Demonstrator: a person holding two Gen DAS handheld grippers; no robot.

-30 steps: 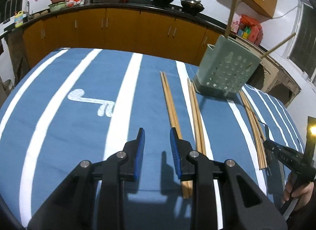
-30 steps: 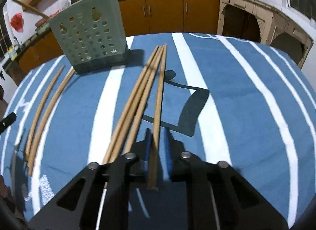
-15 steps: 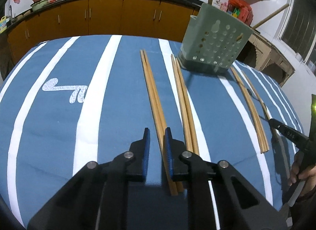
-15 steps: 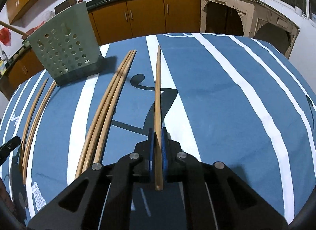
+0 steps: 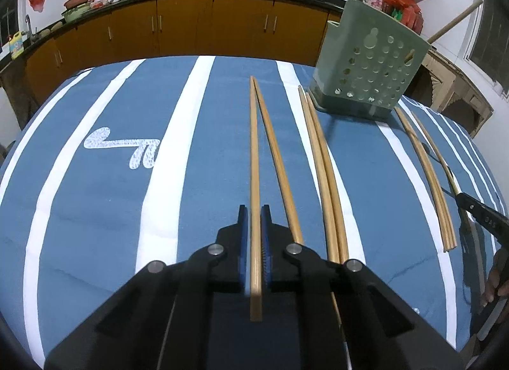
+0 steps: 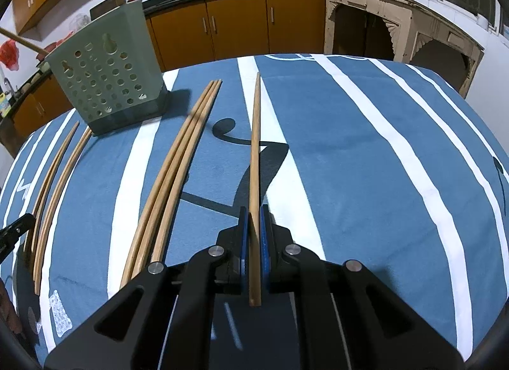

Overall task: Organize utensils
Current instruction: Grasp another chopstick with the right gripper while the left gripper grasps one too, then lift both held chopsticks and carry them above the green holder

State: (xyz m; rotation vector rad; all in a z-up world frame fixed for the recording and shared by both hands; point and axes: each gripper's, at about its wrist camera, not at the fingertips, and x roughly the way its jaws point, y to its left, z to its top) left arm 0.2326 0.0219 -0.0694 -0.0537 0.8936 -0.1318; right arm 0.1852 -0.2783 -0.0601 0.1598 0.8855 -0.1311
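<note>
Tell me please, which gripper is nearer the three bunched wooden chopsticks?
Right. The right gripper is just beside the three wooden chopsticks; the left gripper is beyond another pair.

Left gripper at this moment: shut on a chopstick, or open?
Shut. The left gripper has its blue jaws pressed against both sides of one chopstick, whose near end sticks out behind them.

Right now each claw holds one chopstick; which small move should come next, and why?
Probably lift the right claw and carry its chopstick toward the green holder. Both claws are shut on single chopsticks; the left claw grips its chopstick low over the tablecloth, and the holder stands upright with sticks already inside.
</note>
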